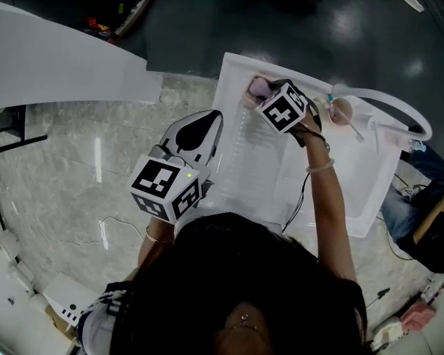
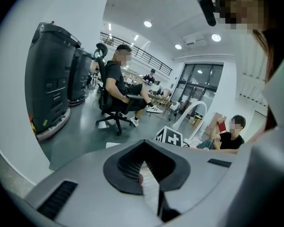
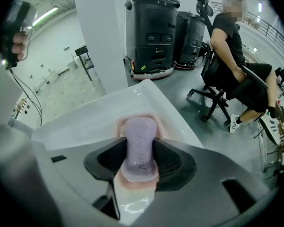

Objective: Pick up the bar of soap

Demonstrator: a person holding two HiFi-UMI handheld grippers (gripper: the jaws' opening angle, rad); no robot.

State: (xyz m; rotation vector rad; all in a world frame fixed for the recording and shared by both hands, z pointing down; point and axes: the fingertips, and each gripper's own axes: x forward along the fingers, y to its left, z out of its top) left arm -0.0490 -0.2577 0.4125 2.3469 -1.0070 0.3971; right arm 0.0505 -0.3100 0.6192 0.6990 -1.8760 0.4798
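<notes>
A lilac bar of soap (image 3: 140, 145) lies lengthwise on a pink soap dish (image 3: 134, 182) at the far left corner of the white sink unit (image 1: 233, 66). My right gripper (image 3: 140, 156) has its black pads pressed against both long sides of the bar, which still rests on the dish. In the head view the soap (image 1: 257, 87) shows just beyond the right gripper (image 1: 265, 96). My left gripper (image 1: 206, 127) hovers at the sink's left edge, jaws together, holding nothing. The left gripper (image 2: 149, 176) looks out into the room.
A white curved faucet (image 1: 403, 109) and a small cup (image 1: 342, 110) stand at the sink's right side. Marbled counter (image 1: 74, 168) spreads to the left. A person on an office chair (image 3: 229, 65) and black machines (image 3: 151, 30) are beyond the sink.
</notes>
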